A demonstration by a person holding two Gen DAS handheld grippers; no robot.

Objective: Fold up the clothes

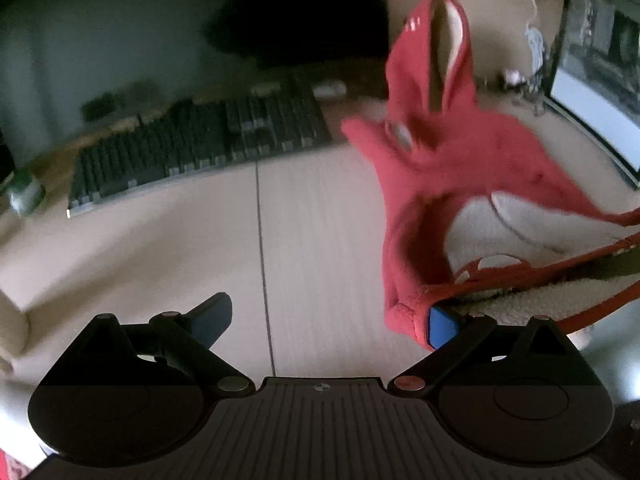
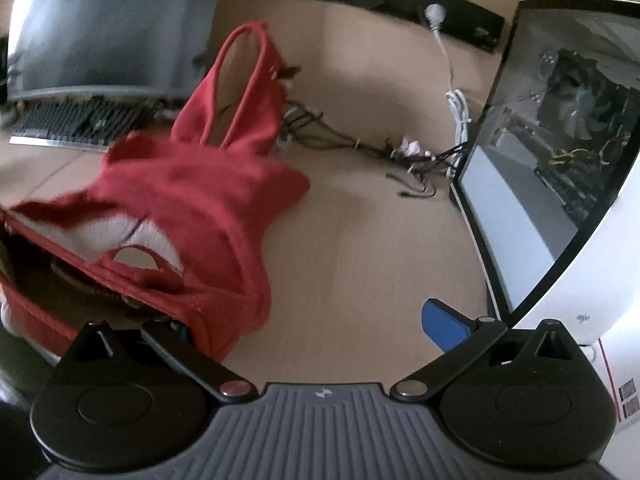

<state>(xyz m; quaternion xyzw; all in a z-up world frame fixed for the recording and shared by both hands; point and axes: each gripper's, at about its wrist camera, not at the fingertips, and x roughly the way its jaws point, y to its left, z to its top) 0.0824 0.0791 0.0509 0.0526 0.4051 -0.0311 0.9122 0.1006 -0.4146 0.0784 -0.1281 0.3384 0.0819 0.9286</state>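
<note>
The left tool [image 1: 326, 322] had its fingers spread wide, the blue-padded right finger [image 1: 442, 326] touching red cloth. The right tool [image 2: 316, 326] was likewise spread wide, its left finger hidden behind cloth, its blue-padded right finger [image 2: 444, 326] bare.

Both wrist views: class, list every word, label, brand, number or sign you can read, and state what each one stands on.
No text can be read in either view.
White marks on the red garment: too blurred.
Keyboard key legends: too blurred.
Small emblem on the right tongs' base: a symbol, no letters.
Dark label blocks on the white box and a small mark on the white computer case: too small.
</note>
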